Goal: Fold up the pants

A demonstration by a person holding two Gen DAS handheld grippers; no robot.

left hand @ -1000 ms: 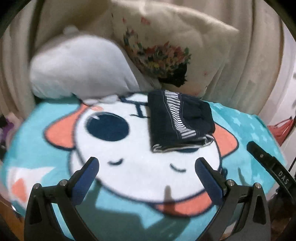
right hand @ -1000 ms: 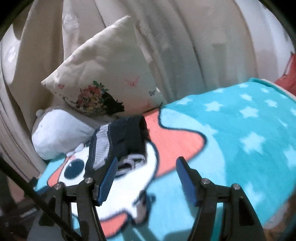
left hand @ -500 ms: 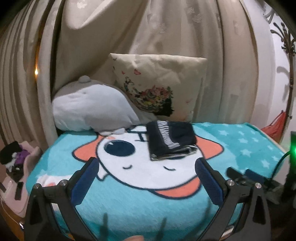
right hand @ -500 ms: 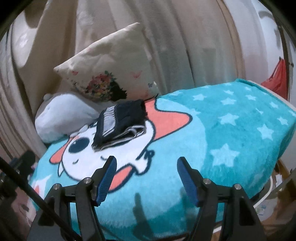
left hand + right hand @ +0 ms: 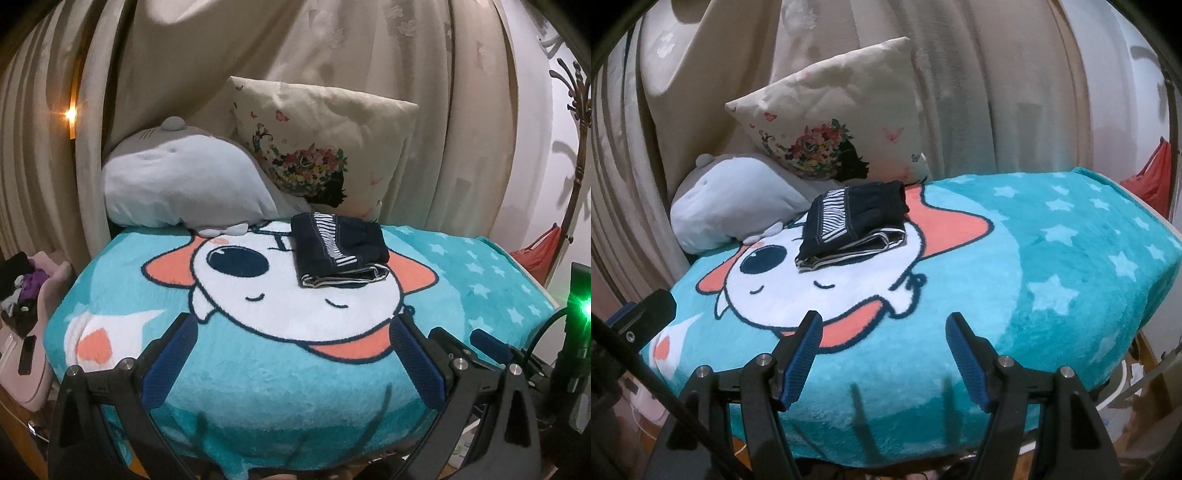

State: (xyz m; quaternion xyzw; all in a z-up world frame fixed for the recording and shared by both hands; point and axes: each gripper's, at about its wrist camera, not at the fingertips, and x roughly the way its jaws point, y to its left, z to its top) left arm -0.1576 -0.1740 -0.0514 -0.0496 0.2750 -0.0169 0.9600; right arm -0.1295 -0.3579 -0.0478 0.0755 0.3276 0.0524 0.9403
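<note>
Item 1, fluffy turquoise cartoon-print blanket (image 5: pixel 266 384), spread over the bed: both tools have drawn back to its near edge since a second ago, which suggests the folding is finished. Item 2, compact folded bundle of dark navy pants with a striped band (image 5: pixel 338 249), rests alone on the white cartoon face near the pillows; no containers show. Items 3–4, left gripper (image 5: pixel 291 363) and right gripper (image 5: pixel 884 356): jaws spread apart, holding nothing.

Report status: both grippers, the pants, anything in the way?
Left gripper open, empty. Right gripper open, empty. Pants folded on blanket, untouched. Nothing in the way.
</note>
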